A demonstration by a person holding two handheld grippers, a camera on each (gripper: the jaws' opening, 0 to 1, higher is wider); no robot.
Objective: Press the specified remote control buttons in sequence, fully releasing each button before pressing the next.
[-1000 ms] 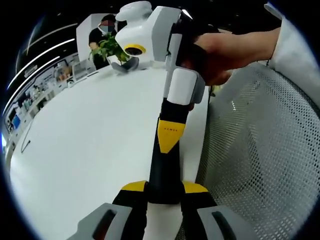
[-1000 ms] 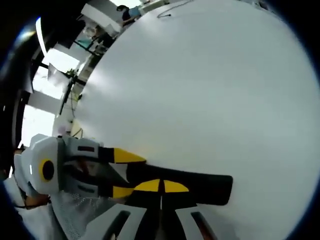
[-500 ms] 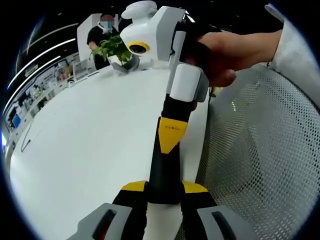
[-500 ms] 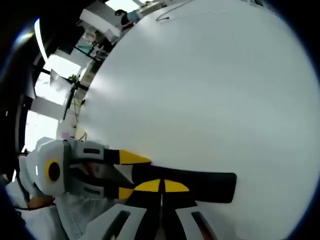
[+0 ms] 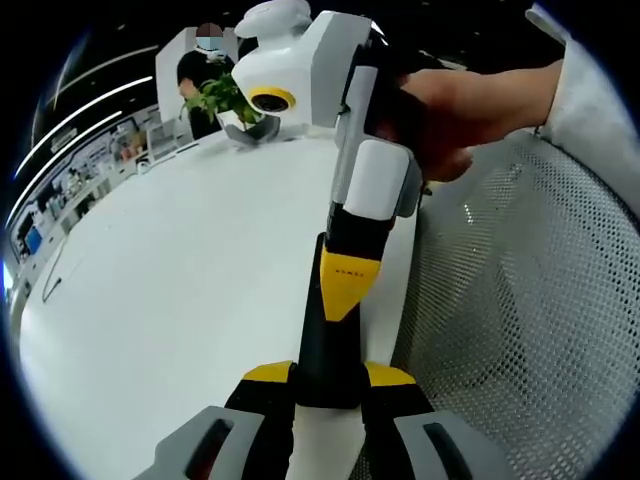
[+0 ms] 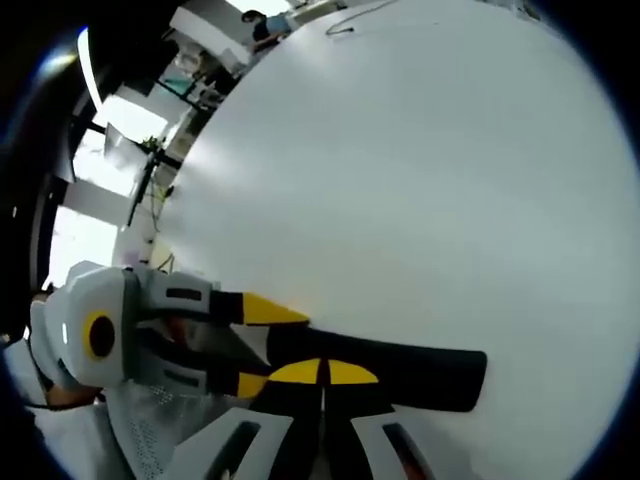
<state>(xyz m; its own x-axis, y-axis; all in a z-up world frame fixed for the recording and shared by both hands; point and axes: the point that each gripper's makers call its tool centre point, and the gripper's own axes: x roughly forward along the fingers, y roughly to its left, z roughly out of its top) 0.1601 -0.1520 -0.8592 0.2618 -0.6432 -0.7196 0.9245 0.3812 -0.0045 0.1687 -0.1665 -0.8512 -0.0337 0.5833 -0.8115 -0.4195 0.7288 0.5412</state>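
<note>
Slightly lower than before, my right gripper [image 5: 348, 285] presses its closed tip onto the black remote [image 6: 400, 362], which my left gripper [image 5: 328, 378] clamps at the white table [image 5: 170, 290] edge (press squarely, then lift fully clear).

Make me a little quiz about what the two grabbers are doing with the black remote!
1. True or false: the left gripper clamps the black remote between its fingers.
2. The right gripper, tips down on the remote, has its fingers: A) wide open, B) shut together, C) around the remote's sides.
3. Fill in: the table behind the remote is coloured ___.

Key: 1 true; 2 B; 3 white.
</note>
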